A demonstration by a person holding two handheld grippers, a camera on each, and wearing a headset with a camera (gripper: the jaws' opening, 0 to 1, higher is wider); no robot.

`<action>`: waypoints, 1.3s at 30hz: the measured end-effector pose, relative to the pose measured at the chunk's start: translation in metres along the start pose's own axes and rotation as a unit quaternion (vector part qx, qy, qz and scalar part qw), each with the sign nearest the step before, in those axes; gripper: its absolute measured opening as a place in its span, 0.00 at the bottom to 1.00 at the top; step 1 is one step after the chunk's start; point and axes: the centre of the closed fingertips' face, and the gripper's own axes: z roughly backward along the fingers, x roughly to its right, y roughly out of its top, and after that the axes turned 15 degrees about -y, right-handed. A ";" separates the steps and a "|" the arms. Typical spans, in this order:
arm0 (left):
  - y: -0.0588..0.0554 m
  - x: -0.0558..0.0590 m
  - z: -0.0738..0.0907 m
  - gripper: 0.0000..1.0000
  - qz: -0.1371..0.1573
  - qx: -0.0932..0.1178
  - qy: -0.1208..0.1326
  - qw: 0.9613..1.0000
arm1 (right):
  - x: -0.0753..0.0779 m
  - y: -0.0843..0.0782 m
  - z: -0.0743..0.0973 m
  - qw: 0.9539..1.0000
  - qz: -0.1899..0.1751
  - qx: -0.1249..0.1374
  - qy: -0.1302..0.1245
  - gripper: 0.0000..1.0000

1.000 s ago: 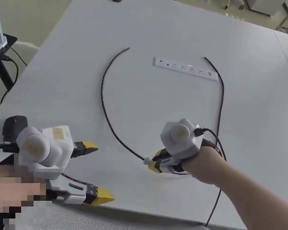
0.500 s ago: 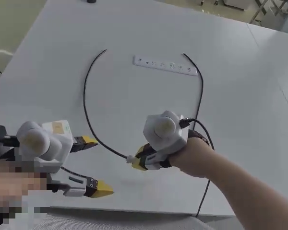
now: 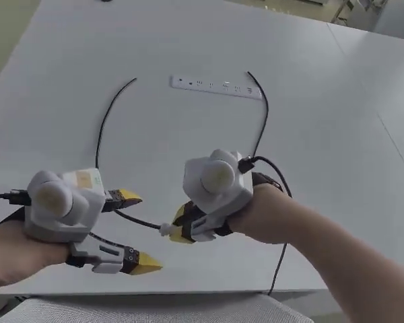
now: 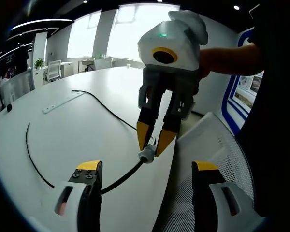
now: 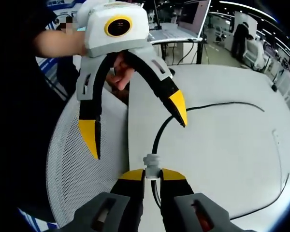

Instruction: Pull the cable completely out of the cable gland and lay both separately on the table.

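Zero steps finished. Right gripper point(image 5: 153, 176) fingers clenched on cable gland point(image 5: 152, 161) at near bench point(image 3: 188, 40) edge, cable point(image 3: 99, 138) threaded through. Left gripper point(image 3: 140, 233) fingers spread, empty, beside. Remaining: pulling cable out, laying both apart.

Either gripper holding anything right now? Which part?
Right gripper pinches the white cable gland at its jaw tips, black cable running from it. Left gripper open, empty.

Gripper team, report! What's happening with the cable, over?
Right hand-held gripper shut on cable gland. Left hand-held gripper open beside the cable. Cable not out of gland. Power strip far off, not in the way.
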 end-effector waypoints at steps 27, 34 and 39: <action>0.015 0.019 -0.012 0.31 0.020 0.064 -0.072 0.995 | -0.017 0.008 0.028 0.998 0.045 0.029 -0.022 0.06; 0.017 0.026 -0.016 0.19 0.019 0.064 -0.083 0.994 | -0.021 0.008 0.029 0.998 0.051 0.030 -0.023 0.06; 0.015 0.029 -0.018 0.16 0.018 0.059 -0.088 0.994 | -0.022 0.006 0.028 0.997 0.061 0.028 -0.023 0.06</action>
